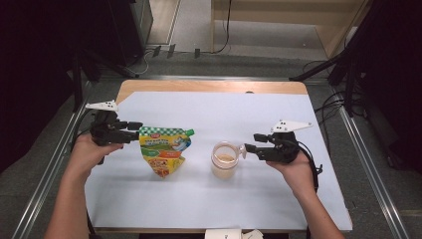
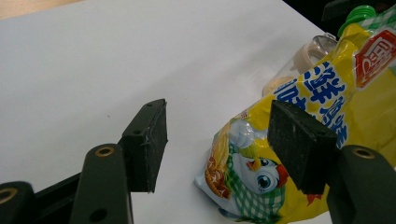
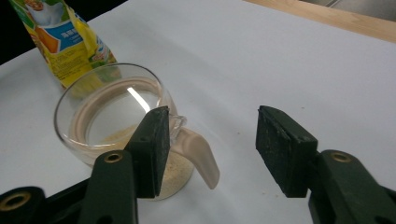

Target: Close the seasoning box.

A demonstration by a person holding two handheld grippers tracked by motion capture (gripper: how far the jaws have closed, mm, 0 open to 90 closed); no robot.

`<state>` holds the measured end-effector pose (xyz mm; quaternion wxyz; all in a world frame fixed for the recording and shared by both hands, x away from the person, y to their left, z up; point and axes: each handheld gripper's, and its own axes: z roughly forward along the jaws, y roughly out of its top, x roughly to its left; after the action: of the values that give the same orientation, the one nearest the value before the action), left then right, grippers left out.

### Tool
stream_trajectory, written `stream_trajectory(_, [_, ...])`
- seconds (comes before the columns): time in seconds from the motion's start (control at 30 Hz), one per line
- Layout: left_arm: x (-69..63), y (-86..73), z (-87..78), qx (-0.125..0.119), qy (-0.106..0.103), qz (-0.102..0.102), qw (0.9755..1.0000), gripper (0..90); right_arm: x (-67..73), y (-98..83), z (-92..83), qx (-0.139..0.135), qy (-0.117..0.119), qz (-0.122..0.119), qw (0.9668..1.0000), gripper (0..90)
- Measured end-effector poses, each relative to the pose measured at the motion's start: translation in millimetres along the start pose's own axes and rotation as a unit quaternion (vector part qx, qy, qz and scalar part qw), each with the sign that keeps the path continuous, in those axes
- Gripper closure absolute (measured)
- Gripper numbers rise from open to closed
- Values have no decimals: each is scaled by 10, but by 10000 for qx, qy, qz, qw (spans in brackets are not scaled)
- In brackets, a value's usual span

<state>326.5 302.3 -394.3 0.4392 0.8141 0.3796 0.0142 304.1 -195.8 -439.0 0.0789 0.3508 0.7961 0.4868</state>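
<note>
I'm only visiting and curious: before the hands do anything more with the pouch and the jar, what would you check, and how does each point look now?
1. Jar upright on the sheet: ok.
2. Jar lid in place: ok; latched, cannot tell.
3. Right tool open, the lid's tab between its jaws, untouched: ok.
4. Left tool open; one pad is in front of the pouch, touching or not: cannot tell.
5. Pouch's green cap on: ok.
6. Free sheet around both things: ok.

Looks like a lab recording setup: the white-covered table (image 1: 209, 107) is flanked by metal rails (image 1: 366, 149), with black stands (image 1: 348, 74) and cables (image 1: 333, 102) seen around it.
</note>
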Motion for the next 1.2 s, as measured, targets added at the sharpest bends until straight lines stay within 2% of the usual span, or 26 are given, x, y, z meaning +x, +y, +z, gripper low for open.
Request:
stream_trajectory(0.13, [8, -8, 4, -8, 9, -19, 10000, 385, -55, -42, -7, -85, -164, -63, 9998, 396])
stream_trajectory(0.27, [13, -13, 11, 3, 11, -23, 10000, 383, -103, -82, 12, 14, -230, 0, 9997, 375])
stream_trajectory(0.4, [19, -19, 23, 5, 23, -42, 10000, 383, -160, -145, 66, 87, -404, -161, 9990, 323])
stream_trajectory(0.57, [29, -33, 40, 31, 49, -59, 10000, 377, -263, -221, 125, 209, -533, 45, 9983, 288])
stream_trajectory(0.63, [36, -39, 47, 5, 51, -82, 10000, 373, -286, -242, 133, 219, -602, 31, 9979, 280])
stream_trajectory(0.8, [51, -58, 64, 33, 83, -116, 9999, 370, -311, -266, 137, 271, -576, 76, 9979, 243])
stream_trajectory(1.2, [65, -75, 92, 69, 141, -165, 9997, 365, -337, -282, 134, 331, -636, 92, 9974, 242])
